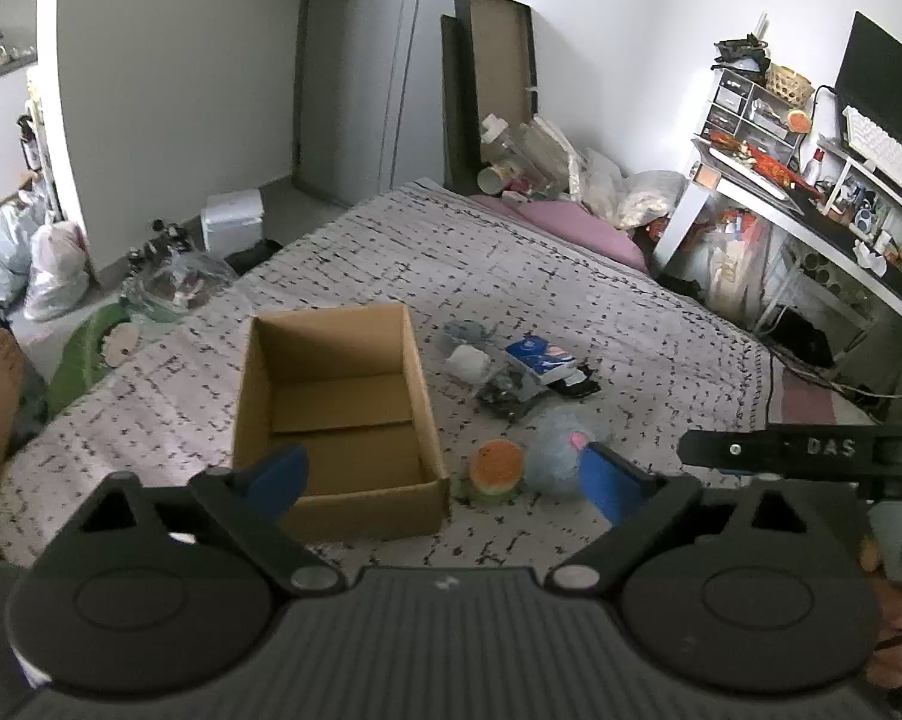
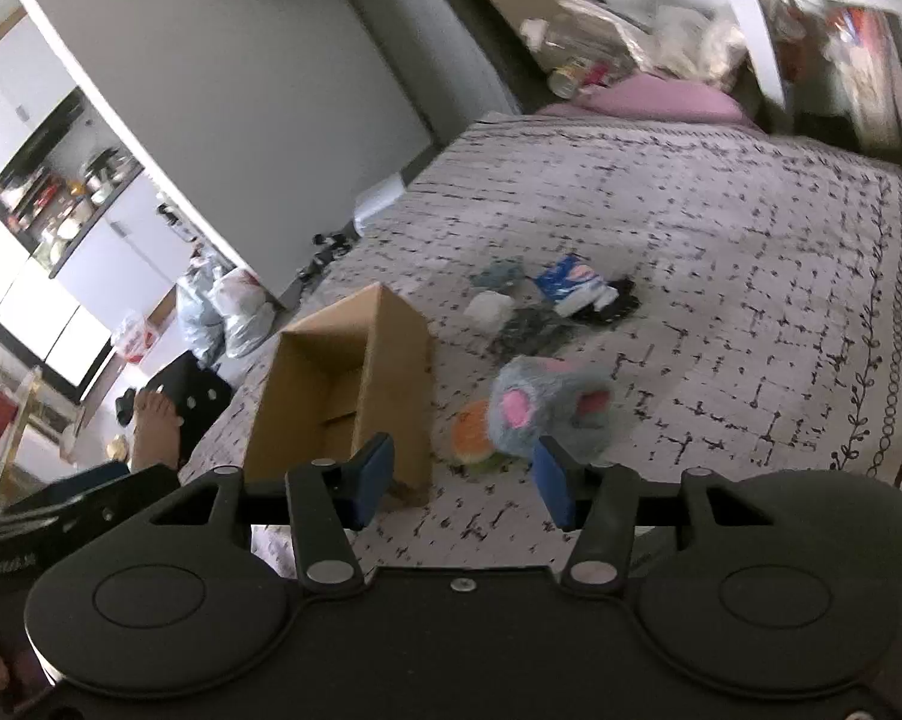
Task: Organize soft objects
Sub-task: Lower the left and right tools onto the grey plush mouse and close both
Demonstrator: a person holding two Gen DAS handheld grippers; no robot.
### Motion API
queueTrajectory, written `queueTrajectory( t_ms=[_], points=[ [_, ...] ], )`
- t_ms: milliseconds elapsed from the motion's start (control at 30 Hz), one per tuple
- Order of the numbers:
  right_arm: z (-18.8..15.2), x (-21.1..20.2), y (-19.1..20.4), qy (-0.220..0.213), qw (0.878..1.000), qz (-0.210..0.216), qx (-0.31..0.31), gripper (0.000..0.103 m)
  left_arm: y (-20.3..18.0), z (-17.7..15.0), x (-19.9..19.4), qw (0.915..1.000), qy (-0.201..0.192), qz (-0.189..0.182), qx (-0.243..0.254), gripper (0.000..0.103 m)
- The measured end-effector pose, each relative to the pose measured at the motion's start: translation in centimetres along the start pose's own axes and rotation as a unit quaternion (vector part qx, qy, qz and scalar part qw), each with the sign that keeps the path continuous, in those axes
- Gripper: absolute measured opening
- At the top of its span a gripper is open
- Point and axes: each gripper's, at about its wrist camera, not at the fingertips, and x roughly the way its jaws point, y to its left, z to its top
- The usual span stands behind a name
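The left hand-held gripper (image 1: 444, 477) is held above the near edge of the bed (image 1: 601, 276) with its blue pads spread wide; nothing is gripped between them. An open cardboard box (image 1: 336, 402) is seen just ahead of its left finger, resting on the patterned bedspread, with nothing seen inside.

The right hand-held gripper (image 2: 463, 486) is likewise opened wide and nothing is held. A grey plush toy with pink ears (image 2: 547, 405) is located directly ahead of its right finger, lying on the bedspread. An orange round soft toy (image 2: 472, 435) is positioned touching the plush on its left, between the plush and the box (image 2: 342, 396).

Further ahead of both grippers, a loose cluster is found: a white soft ball (image 1: 467, 360), a blue-and-white packet (image 1: 541, 357), a dark crumpled item (image 1: 508, 393) and a grey-blue cloth piece (image 1: 466, 331). The cluster is set apart from the plush and to the right of the box. In the right wrist view, motion blur is present.
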Motion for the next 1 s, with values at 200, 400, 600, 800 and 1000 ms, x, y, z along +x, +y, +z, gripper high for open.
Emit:
queueTrajectory(
  t_ms=[200, 400, 600, 800, 1000],
  points=[
    [1.4, 2.1, -2.6, 0.018, 0.999, -0.021, 0.035, 0.036, -1.2, 0.8, 2.4, 0.9997, 0.012, -0.022, 0.003, 0.079],
    [2.0, 4.8, -4.9, 0.047, 0.996, -0.037, 0.068, 0.033, -3.1, 0.9, 5.5, 0.9982, 0.031, -0.049, 0.014, 0.064],
    [2.6, 7.5, -7.1, 0.077, 0.990, -0.049, 0.105, 0.034, -4.6, 0.9, 8.6, 0.9962, 0.055, -0.065, 0.016, 0.049],
    [2.9, 9.5, -9.1, 0.098, 0.985, -0.043, 0.137, 0.034, -6.1, 0.7, 11.6, 0.9929, 0.080, -0.086, 0.016, 0.041],
    [2.7, 10.6, -10.7, 0.105, 0.980, -0.025, 0.166, 0.034, -8.1, 0.4, 14.7, 0.9889, 0.111, -0.094, 0.027, 0.041]
  ],
)
